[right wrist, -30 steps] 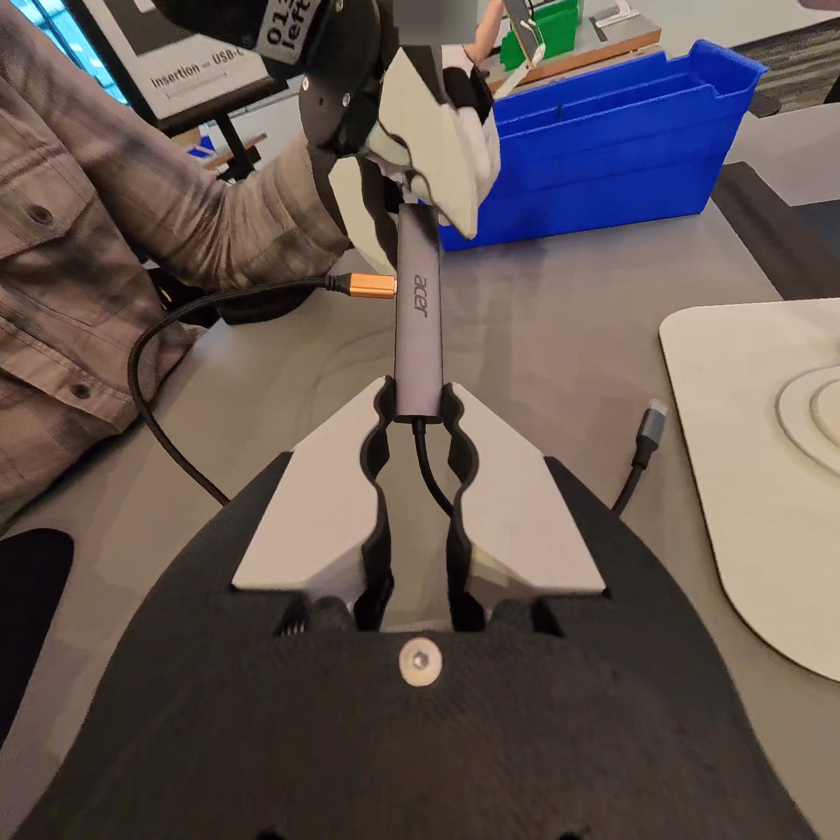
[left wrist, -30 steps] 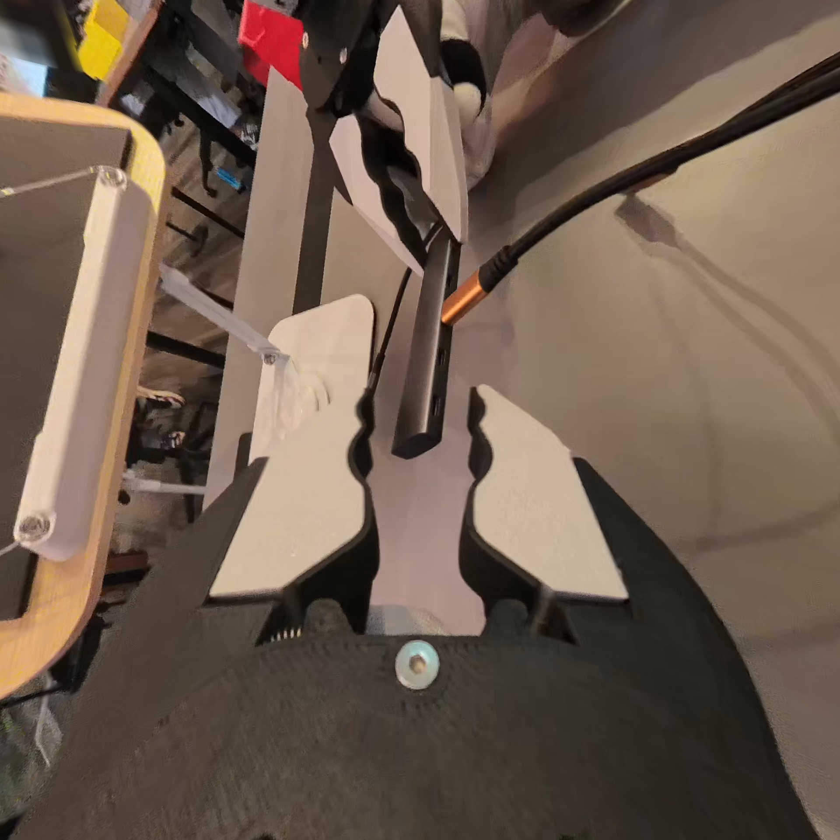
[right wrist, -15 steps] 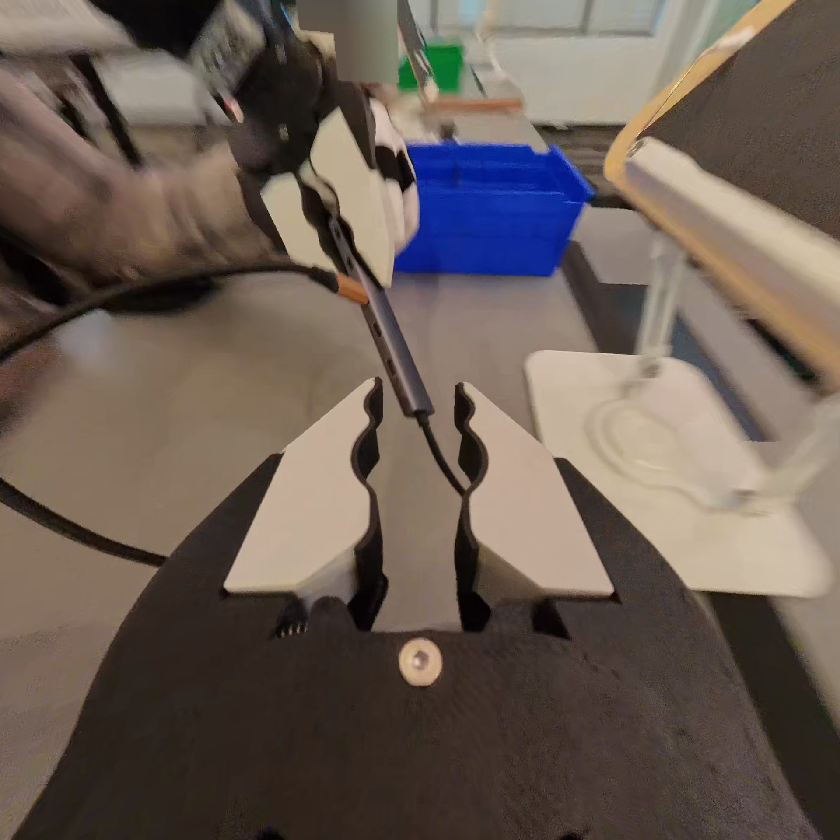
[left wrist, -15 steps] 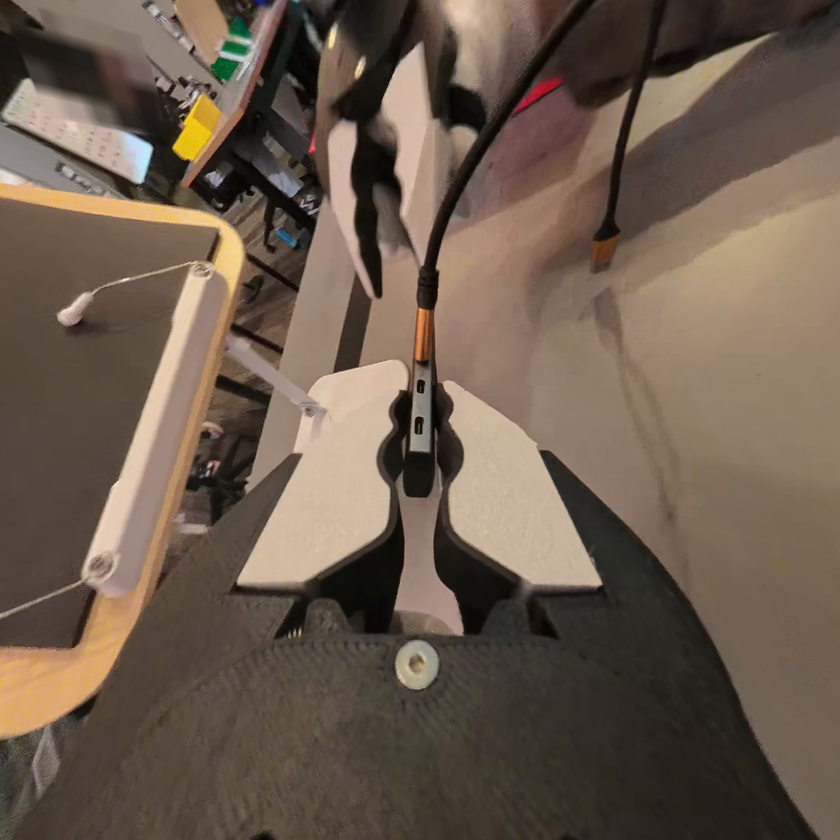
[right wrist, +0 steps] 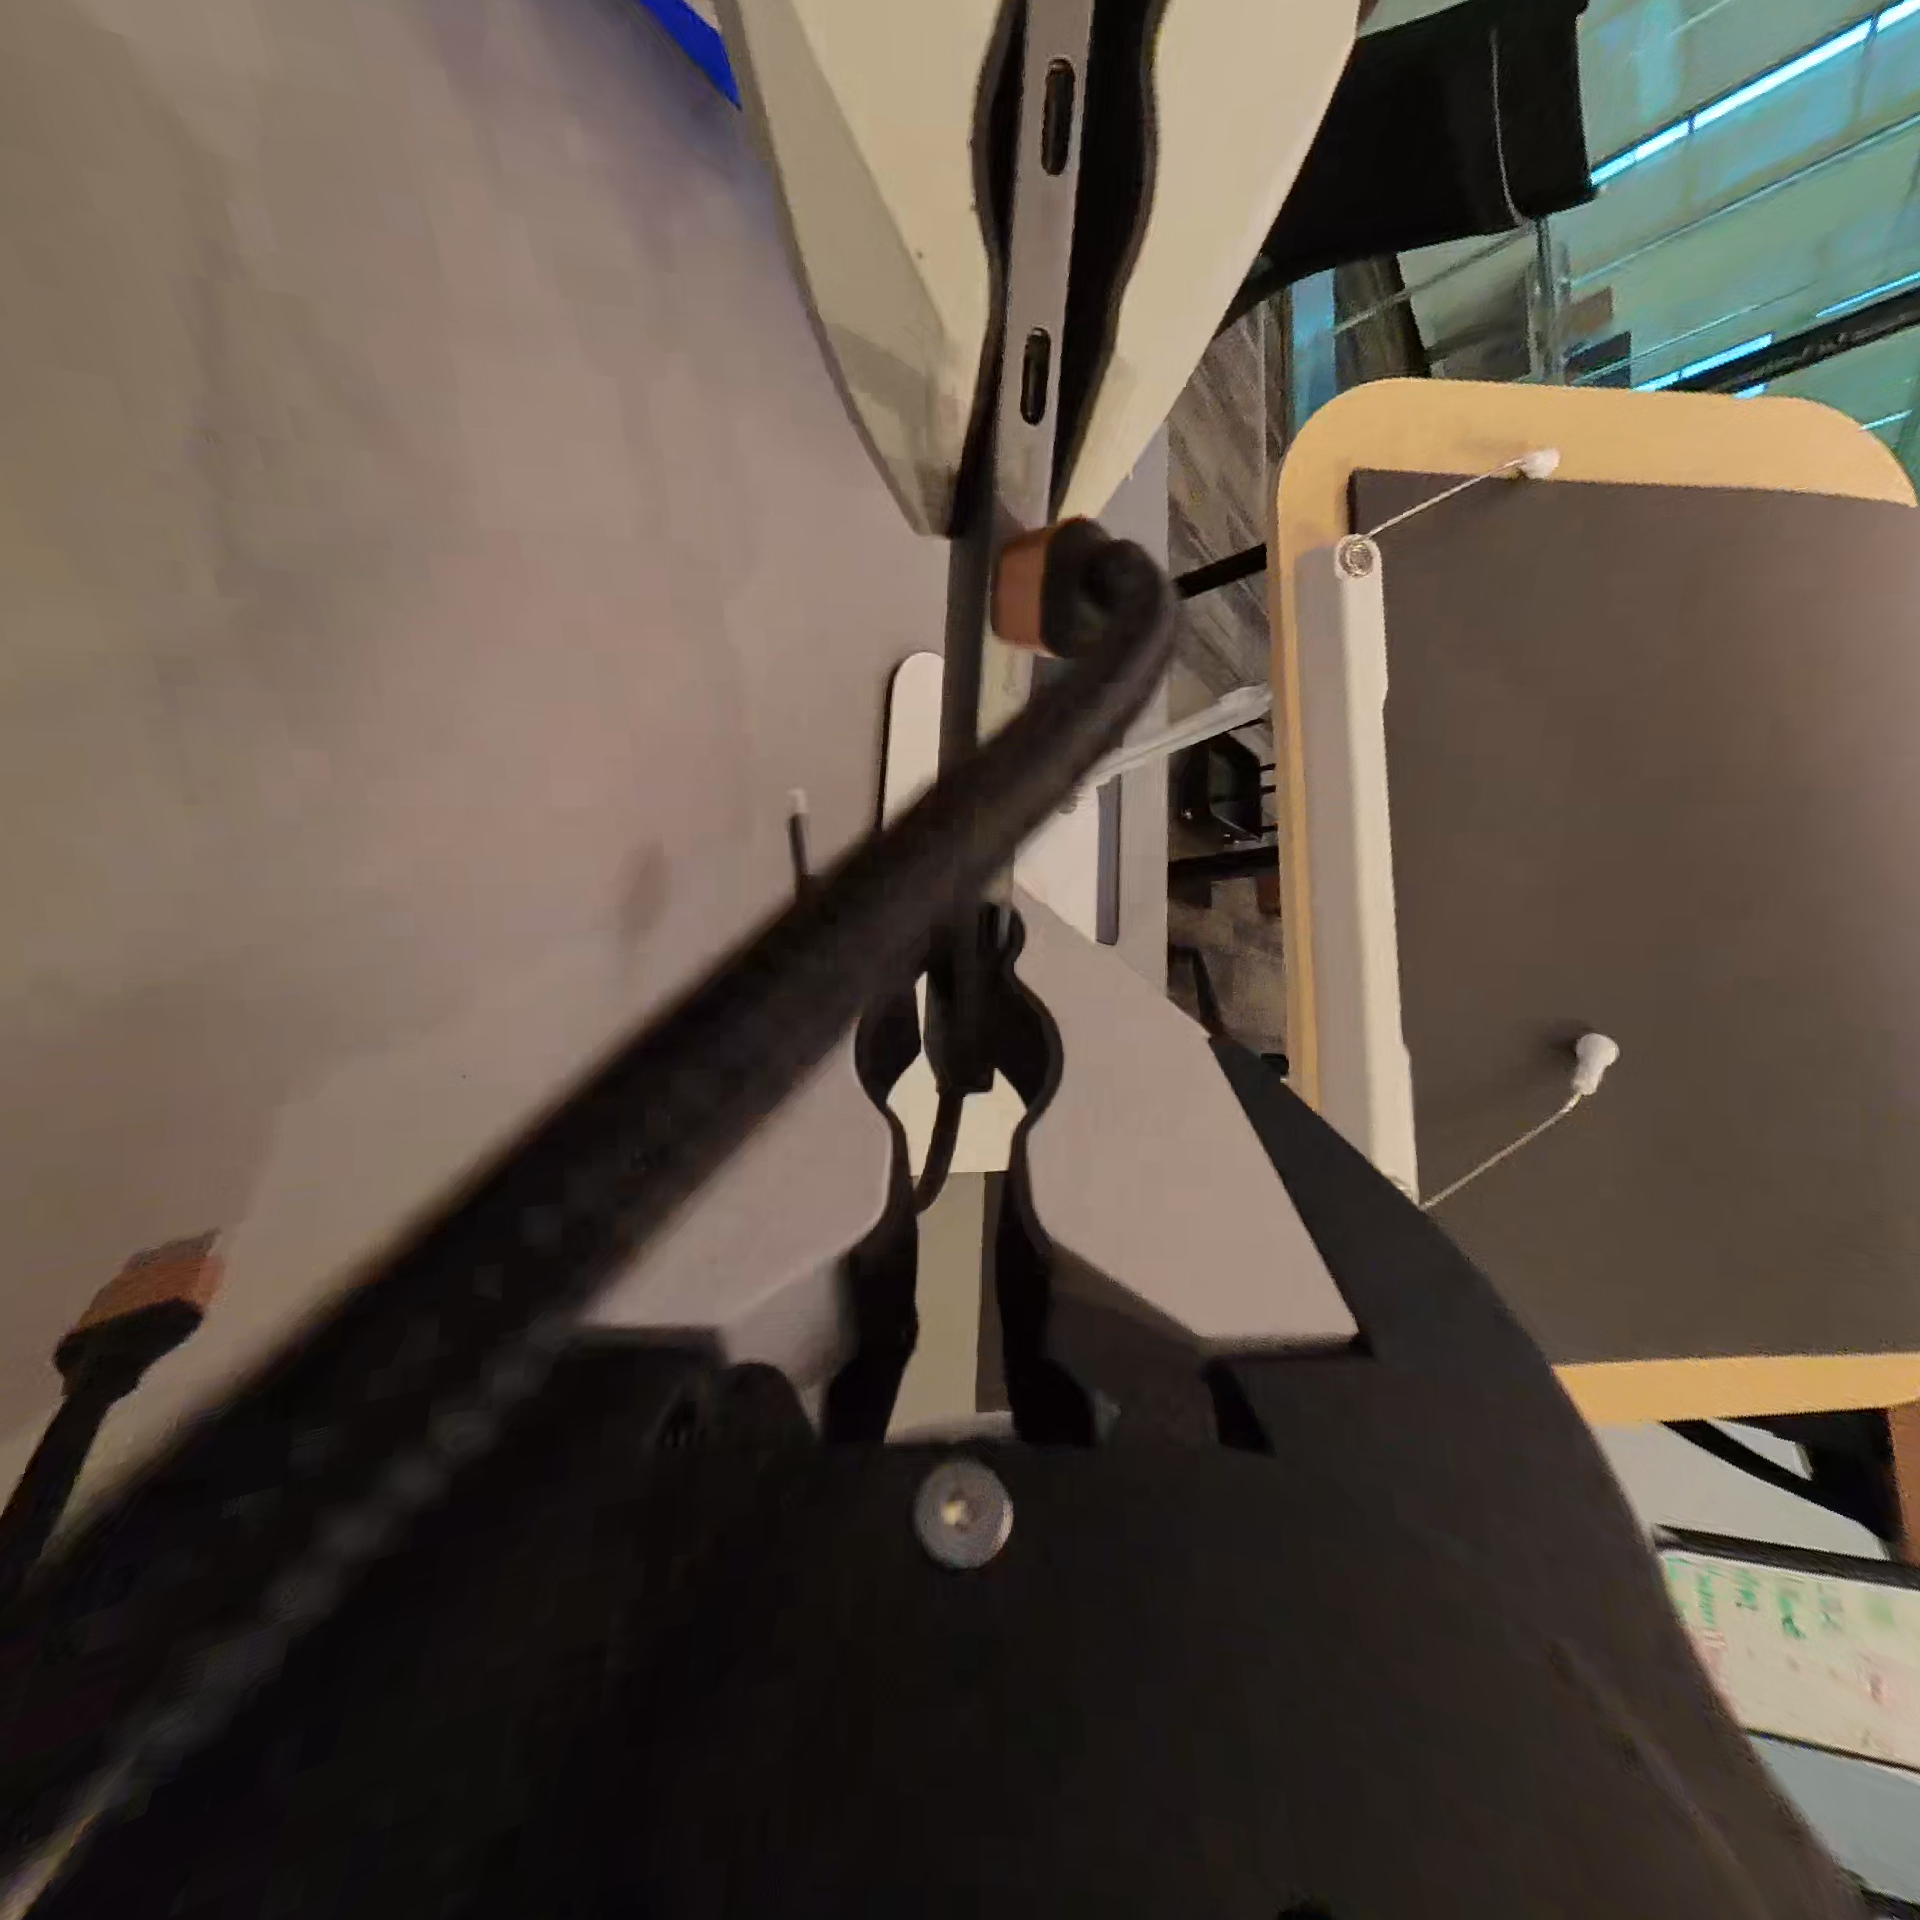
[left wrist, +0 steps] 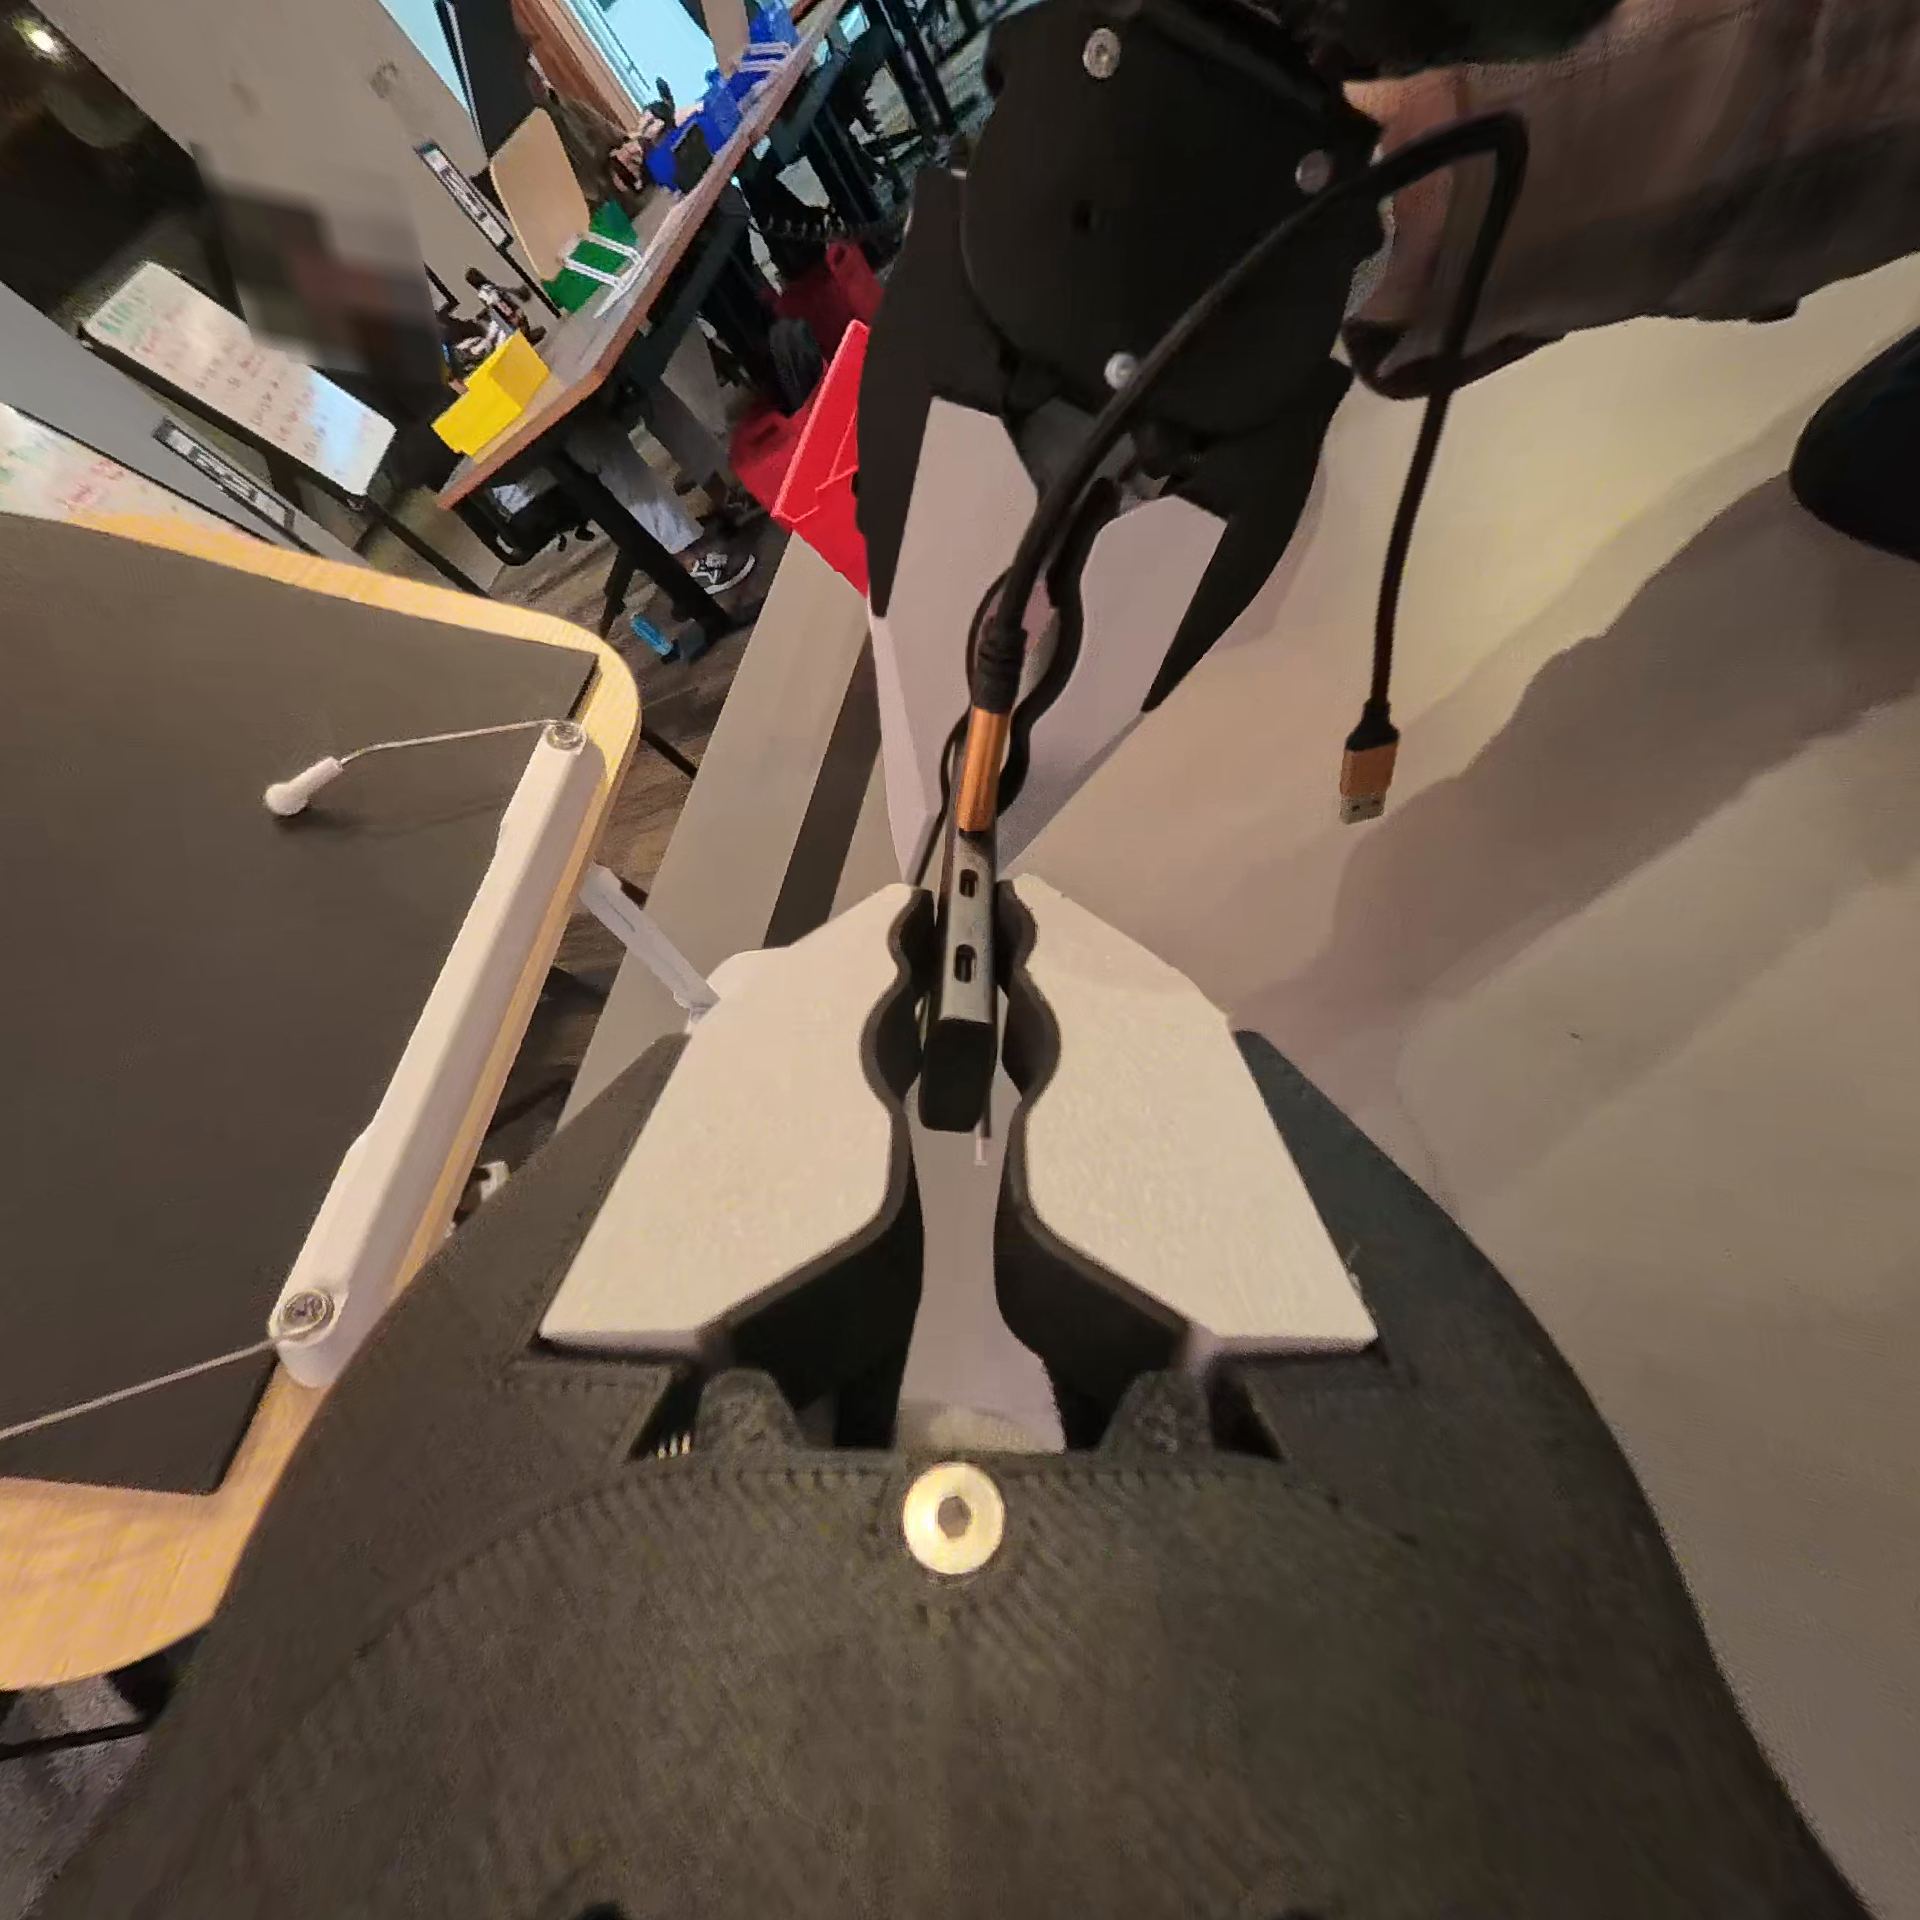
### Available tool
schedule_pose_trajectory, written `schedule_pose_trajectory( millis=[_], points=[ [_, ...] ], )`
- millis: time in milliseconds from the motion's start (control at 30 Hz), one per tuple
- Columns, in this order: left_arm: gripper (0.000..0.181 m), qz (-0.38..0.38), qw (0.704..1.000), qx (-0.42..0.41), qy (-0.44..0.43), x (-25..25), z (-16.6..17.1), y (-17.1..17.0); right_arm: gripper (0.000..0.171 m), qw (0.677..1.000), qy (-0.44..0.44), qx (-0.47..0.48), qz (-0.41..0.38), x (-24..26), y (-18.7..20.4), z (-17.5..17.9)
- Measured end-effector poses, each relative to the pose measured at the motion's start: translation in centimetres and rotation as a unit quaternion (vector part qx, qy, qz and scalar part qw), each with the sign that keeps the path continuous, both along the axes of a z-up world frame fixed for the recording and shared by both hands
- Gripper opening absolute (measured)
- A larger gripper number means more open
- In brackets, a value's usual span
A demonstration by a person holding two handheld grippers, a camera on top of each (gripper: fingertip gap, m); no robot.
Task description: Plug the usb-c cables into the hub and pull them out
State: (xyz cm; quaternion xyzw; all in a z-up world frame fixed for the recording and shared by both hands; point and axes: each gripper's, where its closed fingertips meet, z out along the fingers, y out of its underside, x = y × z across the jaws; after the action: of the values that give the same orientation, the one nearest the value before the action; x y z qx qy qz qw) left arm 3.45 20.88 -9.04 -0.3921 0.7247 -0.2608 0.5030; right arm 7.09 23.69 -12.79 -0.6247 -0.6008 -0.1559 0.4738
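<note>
The dark grey hub (left wrist: 958, 1049) is held in the air between both grippers, its port side facing the left wrist camera. My left gripper (left wrist: 961, 935) is shut on one end of it. My right gripper (right wrist: 968, 997) is shut on the other end, where the hub's thin lead comes out. An orange-collared plug (left wrist: 982, 764) sits in a hub port; it also shows in the right wrist view (right wrist: 1023, 592). Its black braided cable (right wrist: 727, 997) crosses in front of my right fingers. The cable's other orange plug (left wrist: 1366, 769) hangs free.
A wood-rimmed board with a black panel (left wrist: 312, 935) stands on a white base at the table's edge, close beside the grippers; it also shows in the right wrist view (right wrist: 1610, 935). The grey table (left wrist: 1558, 1039) lies below. A person's sleeve (left wrist: 1662, 156) is behind the right gripper.
My left gripper closed on the hub's end. My right gripper opened, then closed on the hub again. The hub has been lifted and turned, and the cable's far plug now hangs.
</note>
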Motion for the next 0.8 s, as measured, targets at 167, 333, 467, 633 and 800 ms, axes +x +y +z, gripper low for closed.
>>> schedule_pose_trajectory(
  millis=[167,333,467,633,800],
  points=[
    [0.030,0.000,0.999,-0.045,0.002,0.0,0.7,-0.5,0.004,0.997,-0.026,0.066,-0.017,0.8,0.1,1.8],
    [0.083,0.009,0.983,-0.151,0.104,-1.4,0.8,-1.2,0.003,0.979,-0.139,0.140,-0.049,2.6,0.4,3.3],
    [0.087,0.048,0.951,-0.200,0.230,-1.1,-0.1,0.1,0.004,0.955,-0.196,0.209,-0.074,2.9,0.7,5.3],
    [0.078,0.057,0.913,-0.210,0.345,-0.7,-1.1,0.6,0.004,0.936,-0.231,0.245,-0.097,2.5,0.9,5.9],
    [0.064,0.061,0.892,-0.195,0.404,-0.6,-2.5,0.3,0.004,0.934,-0.216,0.265,-0.108,2.1,0.7,6.7]
  ],
)
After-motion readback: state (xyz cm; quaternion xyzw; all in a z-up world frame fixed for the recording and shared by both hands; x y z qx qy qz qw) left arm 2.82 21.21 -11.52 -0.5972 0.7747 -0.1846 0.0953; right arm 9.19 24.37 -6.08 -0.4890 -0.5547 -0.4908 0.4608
